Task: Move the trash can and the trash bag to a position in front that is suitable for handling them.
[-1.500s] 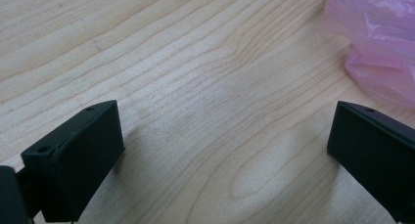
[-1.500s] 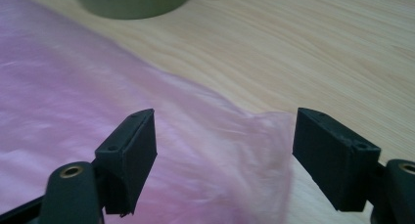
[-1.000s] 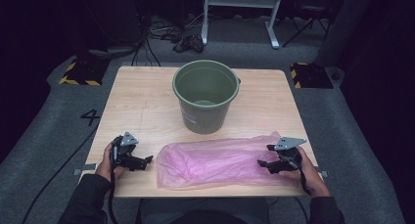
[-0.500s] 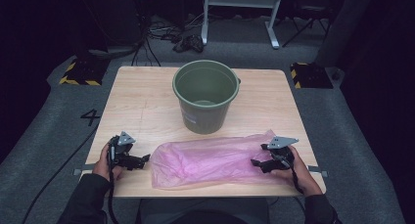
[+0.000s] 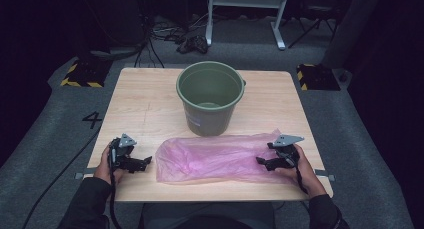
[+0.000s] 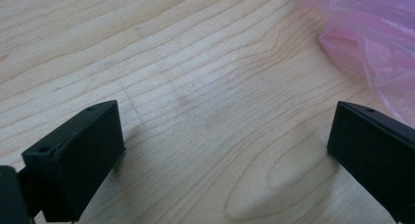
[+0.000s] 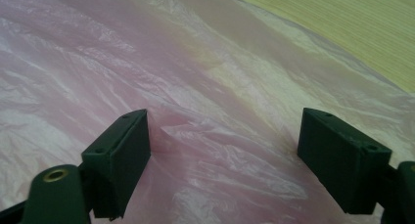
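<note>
A light wooden table point(image 5: 145, 106) with a fine straight grain stands on a grey carpeted floor point(image 5: 45, 139), where a black "4" point(image 5: 93, 120) is marked to the table's left. The room behind is dark. Yellow-and-black striped blocks point(image 5: 80, 75) sit on the floor near both far corners of the table, loose cables point(image 5: 170, 31) trail across the carpet, and the white legs of a stand point(image 5: 245, 14) rise at the back.

A pink plastic bag point(image 5: 215, 158) lies flat and crumpled across the near half of the table, lengthways from left to right. Just behind it, toward the far edge, stands an olive-green bucket point(image 5: 210, 96), upright and open-topped.

The right gripper point(image 5: 266, 162) sits at the bag's right end, its jaws spread wide with the wrinkled pink film lying between and beneath them; in the right gripper view they clamp nothing. The left gripper point(image 5: 142, 163) rests low over bare wood just left of the bag's left end, jaws likewise spread apart and holding nothing; in the left gripper view, the bag's edge point(image 6: 372, 43) shows near one jaw. A hand grips each tool from the near edge.
</note>
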### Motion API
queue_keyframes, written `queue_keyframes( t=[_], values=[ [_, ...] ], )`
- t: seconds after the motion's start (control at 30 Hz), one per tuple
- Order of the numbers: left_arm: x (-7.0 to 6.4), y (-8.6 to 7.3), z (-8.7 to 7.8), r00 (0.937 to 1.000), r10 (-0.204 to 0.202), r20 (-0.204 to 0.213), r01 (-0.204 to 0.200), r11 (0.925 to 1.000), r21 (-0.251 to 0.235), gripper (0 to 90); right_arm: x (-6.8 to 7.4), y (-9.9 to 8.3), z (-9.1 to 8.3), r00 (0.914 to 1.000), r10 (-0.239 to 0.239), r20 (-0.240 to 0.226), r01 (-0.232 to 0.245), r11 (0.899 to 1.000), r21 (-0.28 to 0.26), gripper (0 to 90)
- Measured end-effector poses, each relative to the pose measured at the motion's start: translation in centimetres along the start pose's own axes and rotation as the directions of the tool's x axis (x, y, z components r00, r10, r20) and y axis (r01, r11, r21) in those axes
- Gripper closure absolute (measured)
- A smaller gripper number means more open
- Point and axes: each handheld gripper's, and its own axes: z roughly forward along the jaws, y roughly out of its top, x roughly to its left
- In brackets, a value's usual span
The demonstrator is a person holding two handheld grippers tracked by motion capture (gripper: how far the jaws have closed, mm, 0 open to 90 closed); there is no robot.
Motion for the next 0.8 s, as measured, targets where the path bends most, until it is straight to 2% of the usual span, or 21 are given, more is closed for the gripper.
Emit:
queue_keyframes(
  t=[0.13,0.47,0.6,0.7,0.8],
  values=[
    [0.7,-0.4,-0.4,0.9989,-0.033,-0.032,0.033,0.9995,-0.001,0.3,-0.3,0.5,0.5,1.0000,0.004,0.002,-0.004,1.000,0.001,19.6],
    [0.8,-0.5,-0.4,0.9989,-0.035,-0.031,0.035,0.9994,-0.001,0.2,-1.1,2.0,2.2,0.9997,-0.017,-0.019,0.017,1.000,0.003,19.2],
    [0.8,-0.4,-0.4,0.9988,-0.038,-0.030,0.038,0.9993,-0.002,0.1,-1.0,2.8,2.9,0.9992,-0.030,-0.027,0.030,1.000,0.003,19.1],
    [0.8,-0.4,-0.4,0.9988,-0.038,-0.030,0.038,0.9993,-0.002,0.1,-0.5,3.2,3.3,0.9961,-0.071,-0.052,0.071,0.997,-0.002,19.1],
    [0.8,-0.4,-0.4,0.9988,-0.038,-0.030,0.038,0.9993,-0.002,0.1,-0.1,3.6,3.6,0.9949,-0.084,-0.056,0.085,0.996,0.012,20.9]
  ],
)
